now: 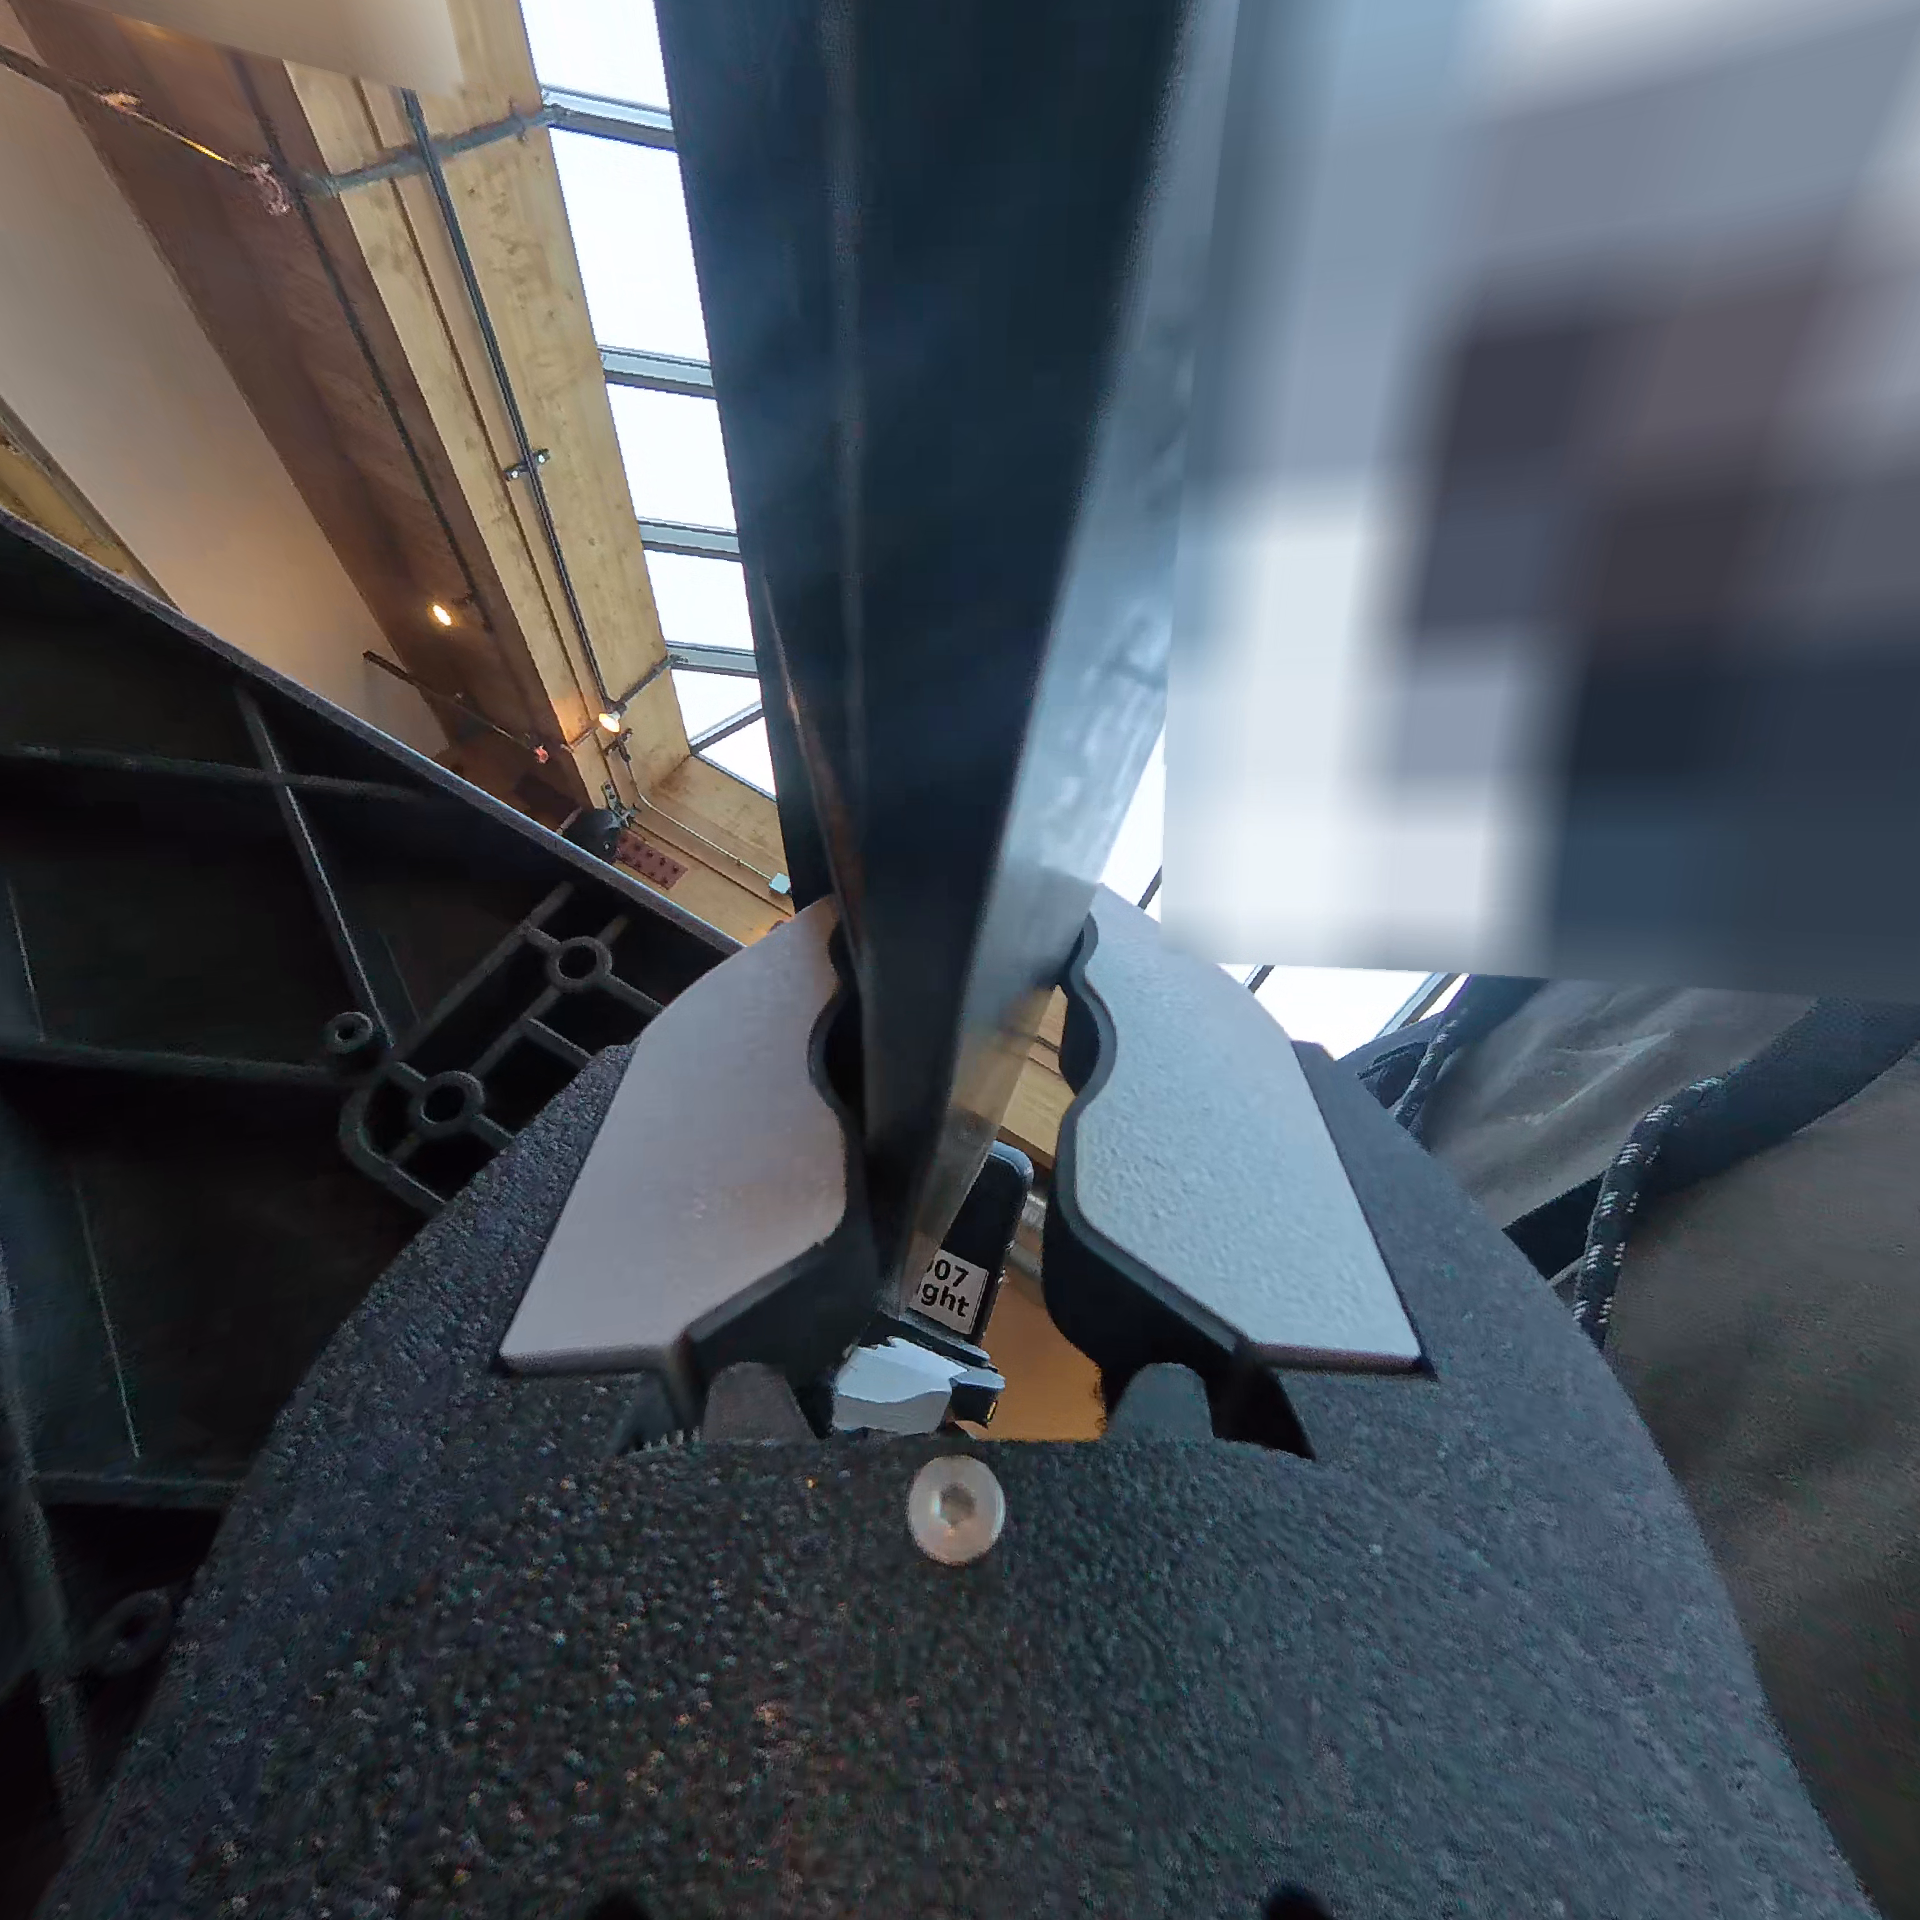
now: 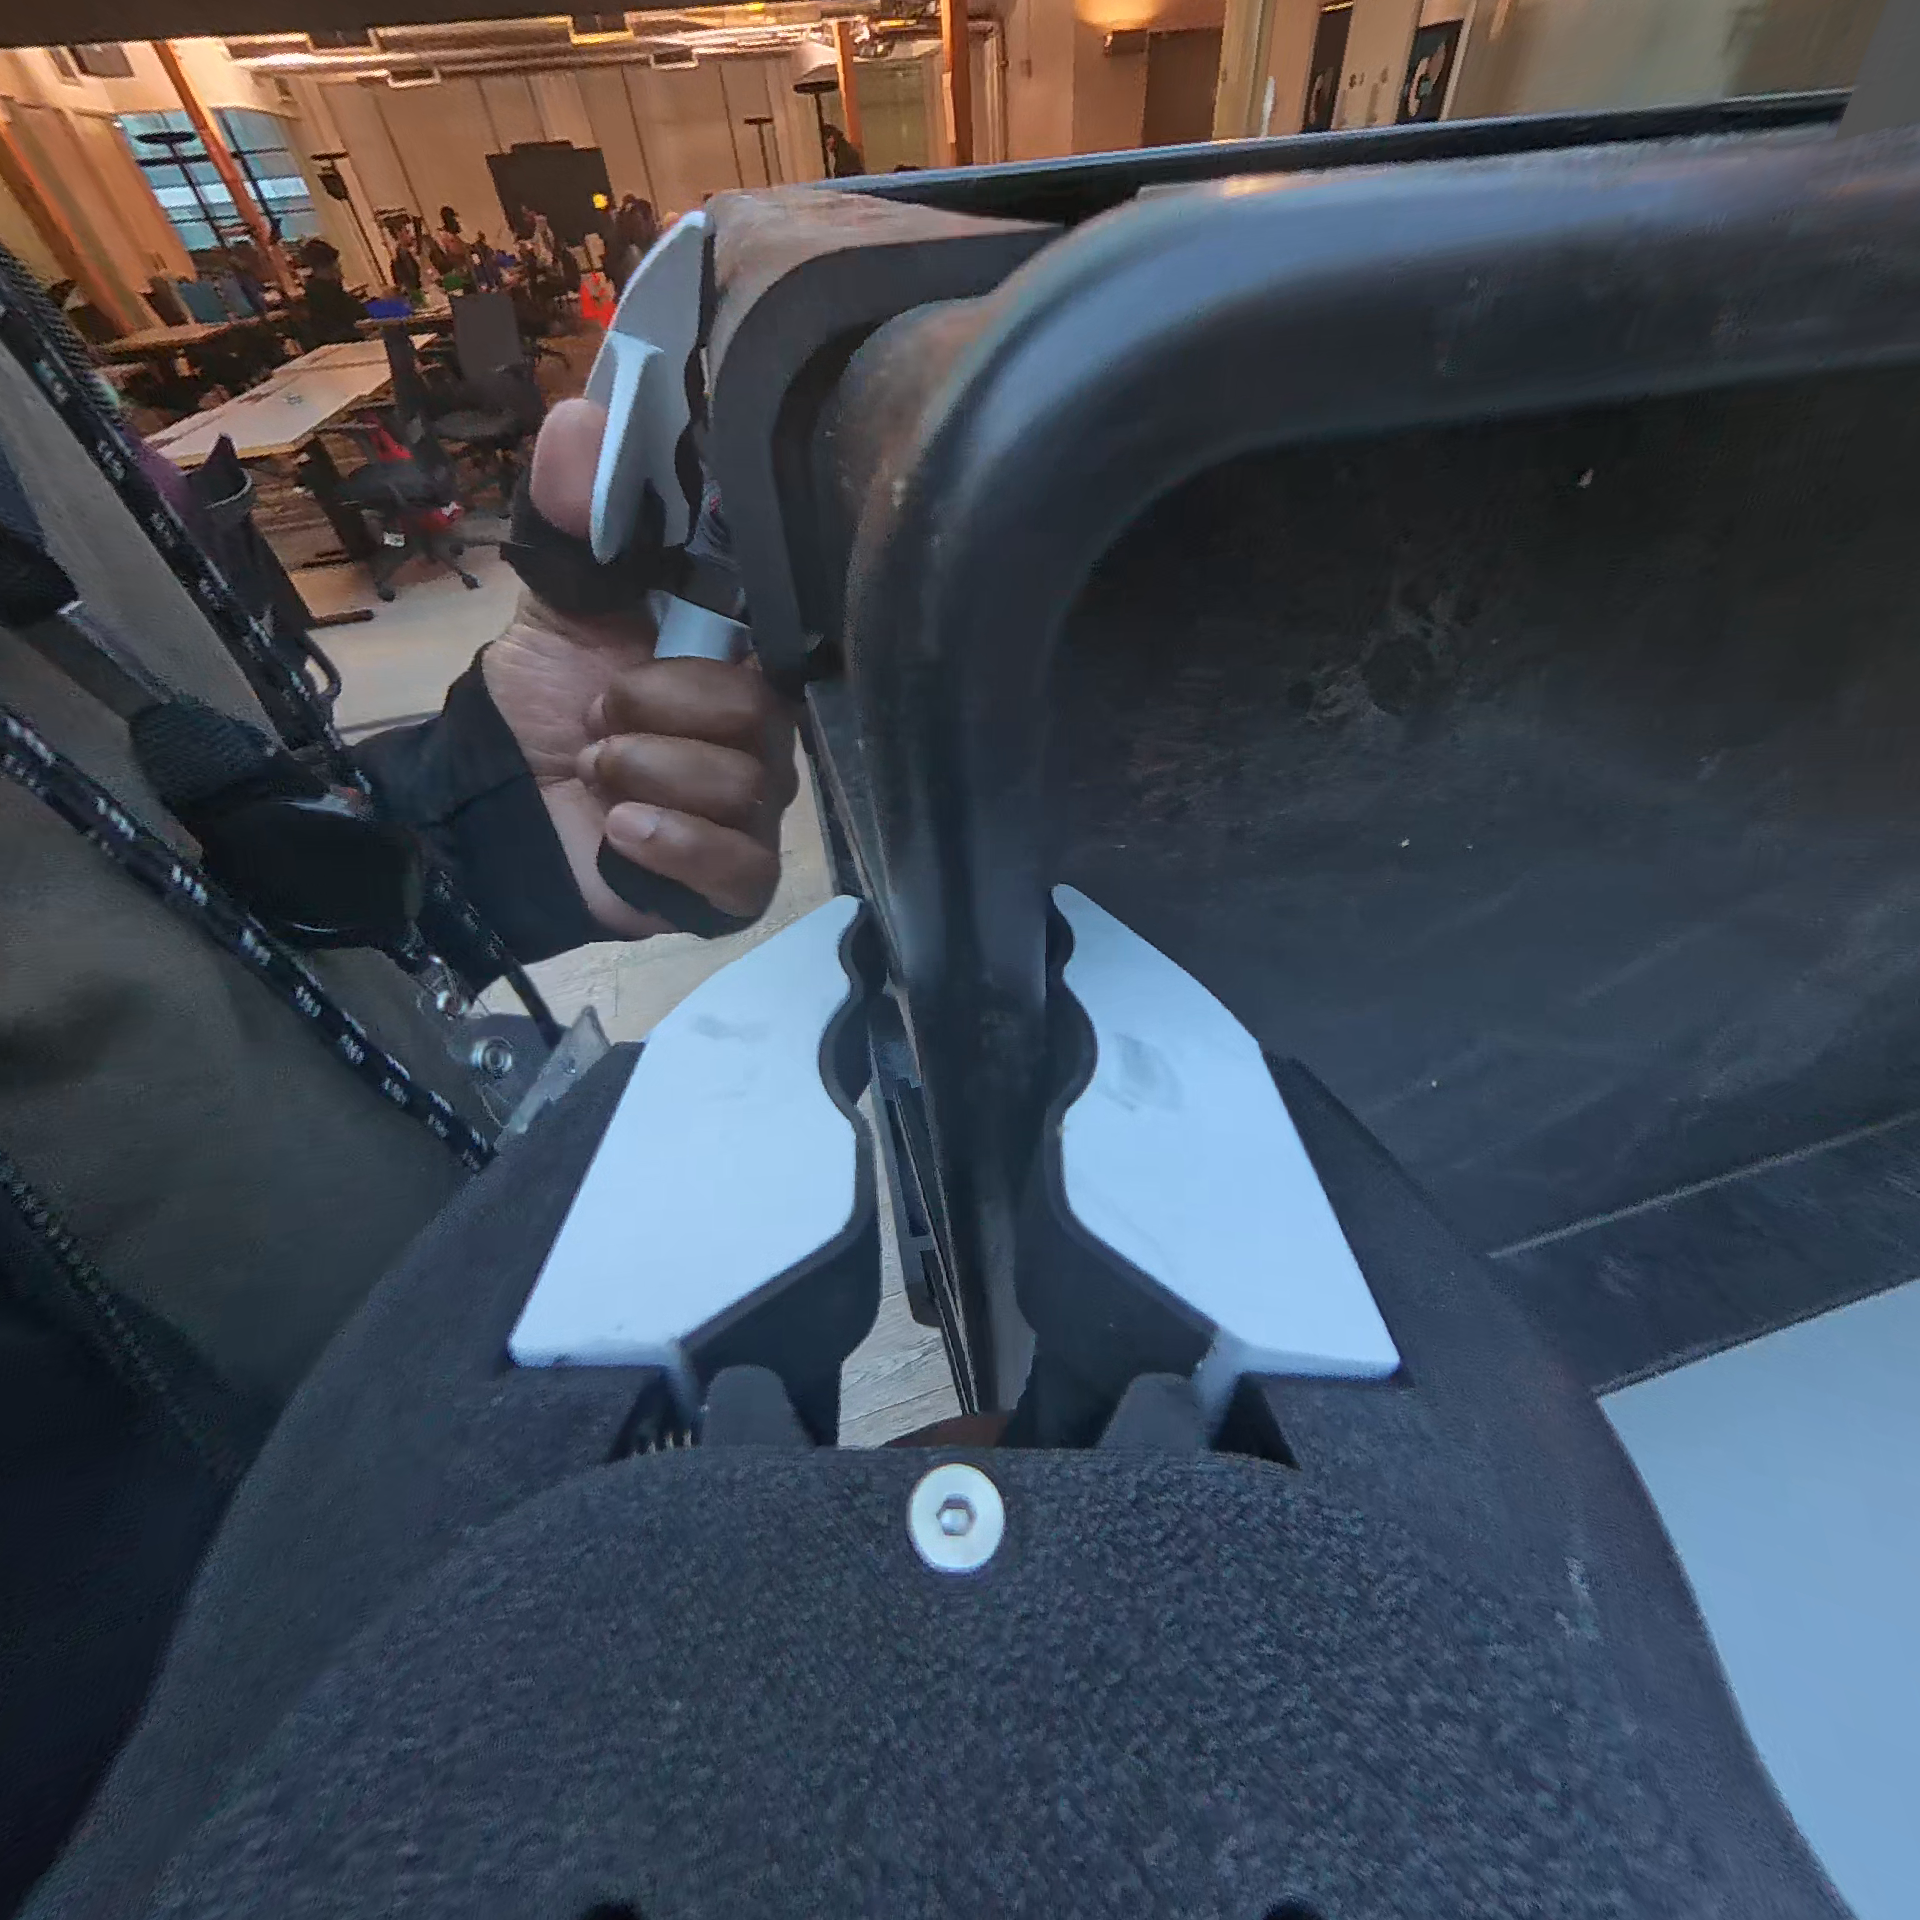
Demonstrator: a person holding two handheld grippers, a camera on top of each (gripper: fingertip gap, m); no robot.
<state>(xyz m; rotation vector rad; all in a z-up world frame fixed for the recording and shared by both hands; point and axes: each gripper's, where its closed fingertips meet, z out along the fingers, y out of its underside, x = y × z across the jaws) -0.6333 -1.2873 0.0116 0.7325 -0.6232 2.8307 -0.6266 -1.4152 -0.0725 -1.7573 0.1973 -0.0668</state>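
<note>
Both my grippers, left gripper (image 1: 951, 1023) and right gripper (image 2: 956, 997), are clamped on the black tray's (image 2: 1455, 644) thin rim; I judge a tilt could slip it free.

Your left gripper (image 1: 956, 1039) points steeply upward, its fingers (image 1: 717, 1132) closed most of the way onto a thin black edge that runs up between them; the left finger presses it, while the right finger sits slightly off near the base. Your right gripper (image 2: 956, 1049) is held roughly level, its fingers (image 2: 727, 1143) clamped on a dark rounded rim. In the right wrist view, your left hand (image 2: 644, 748) shows ahead, wrapped around its gripper's handle, fingers curled, thumb up along the grey trigger, a dark sleeve at the wrist.
</note>
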